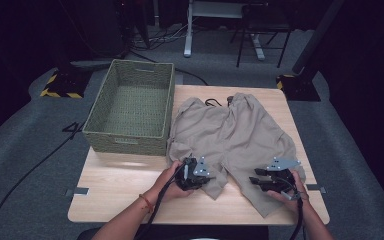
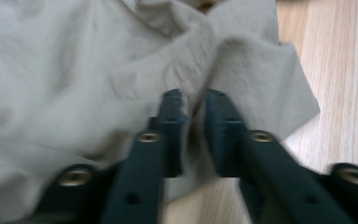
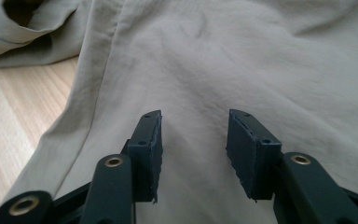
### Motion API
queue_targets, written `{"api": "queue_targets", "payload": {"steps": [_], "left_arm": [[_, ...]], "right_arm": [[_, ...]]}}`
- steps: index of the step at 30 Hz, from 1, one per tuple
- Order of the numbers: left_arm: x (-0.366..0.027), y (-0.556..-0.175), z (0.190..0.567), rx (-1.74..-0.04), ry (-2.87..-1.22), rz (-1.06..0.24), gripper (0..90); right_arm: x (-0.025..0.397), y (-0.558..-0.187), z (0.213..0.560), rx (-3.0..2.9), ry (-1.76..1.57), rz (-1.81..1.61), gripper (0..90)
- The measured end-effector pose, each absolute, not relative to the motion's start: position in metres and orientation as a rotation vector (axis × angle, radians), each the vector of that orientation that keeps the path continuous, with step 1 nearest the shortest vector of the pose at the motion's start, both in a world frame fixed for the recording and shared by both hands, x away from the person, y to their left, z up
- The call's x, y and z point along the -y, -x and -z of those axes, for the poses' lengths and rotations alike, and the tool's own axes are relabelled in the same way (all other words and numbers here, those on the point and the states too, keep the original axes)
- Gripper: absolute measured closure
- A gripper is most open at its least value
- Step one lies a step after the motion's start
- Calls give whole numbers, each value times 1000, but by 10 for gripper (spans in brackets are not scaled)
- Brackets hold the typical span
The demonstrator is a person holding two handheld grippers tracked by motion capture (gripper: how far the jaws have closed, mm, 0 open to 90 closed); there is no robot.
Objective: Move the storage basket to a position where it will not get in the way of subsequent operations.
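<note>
One pair of beige shorts (image 1: 232, 137) lay spread across the wooden table (image 1: 110, 192), with a woven green basket (image 1: 132, 107) just beside it on the left, seen whole from the high view. Up close, the left gripper (image 2: 193, 100) had its jaws nearly pressed together, pinching a fold at one leg's hem, while the right gripper (image 3: 193, 122) hovered with jaws spread over flat fabric of the other leg, gripping nothing
</note>
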State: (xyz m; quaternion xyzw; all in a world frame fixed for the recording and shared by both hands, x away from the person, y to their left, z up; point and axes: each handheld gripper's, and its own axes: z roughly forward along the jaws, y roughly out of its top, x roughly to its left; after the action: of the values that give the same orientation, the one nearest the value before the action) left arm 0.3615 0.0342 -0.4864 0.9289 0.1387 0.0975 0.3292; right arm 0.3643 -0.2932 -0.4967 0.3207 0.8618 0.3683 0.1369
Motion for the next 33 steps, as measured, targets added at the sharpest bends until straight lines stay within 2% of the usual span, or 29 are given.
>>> {"api": "queue_targets", "payload": {"steps": [3,9,11,13,15,17,20,23,30,33], "left_arm": [[-39,-354,489,-351,-2441,-230,894],[-57,-336,485,-357,-2440,-245,872],[-68,-331,481,-399,-2421,-284,774],[-82,-330,476,-483,-2384,-330,615],[-100,-330,471,-572,-2336,-373,522],[-118,-332,469,-670,-2282,-428,385],[-138,-341,468,-756,-2238,-456,277],[-145,-354,468,-811,-2205,-441,240],[-129,-375,474,-817,-2211,-404,216],[-121,-382,477,-841,-2229,-413,254]], "right_arm": [[291,-365,498,-2468,-945,-1074,561],[291,-367,499,-2427,-991,-1075,561],[290,-368,499,-2419,-1000,-1064,547],[289,-368,498,-2411,-1009,-1042,521],[284,-366,496,-2405,-982,-1027,498],[275,-362,491,-2418,-929,-1075,475],[254,-353,481,-2448,-825,-1132,443],[231,-344,472,-2469,-747,-1186,397],[194,-343,476,-2553,-687,-1185,394],[186,-348,484,-2588,-708,-1170,475]]}}
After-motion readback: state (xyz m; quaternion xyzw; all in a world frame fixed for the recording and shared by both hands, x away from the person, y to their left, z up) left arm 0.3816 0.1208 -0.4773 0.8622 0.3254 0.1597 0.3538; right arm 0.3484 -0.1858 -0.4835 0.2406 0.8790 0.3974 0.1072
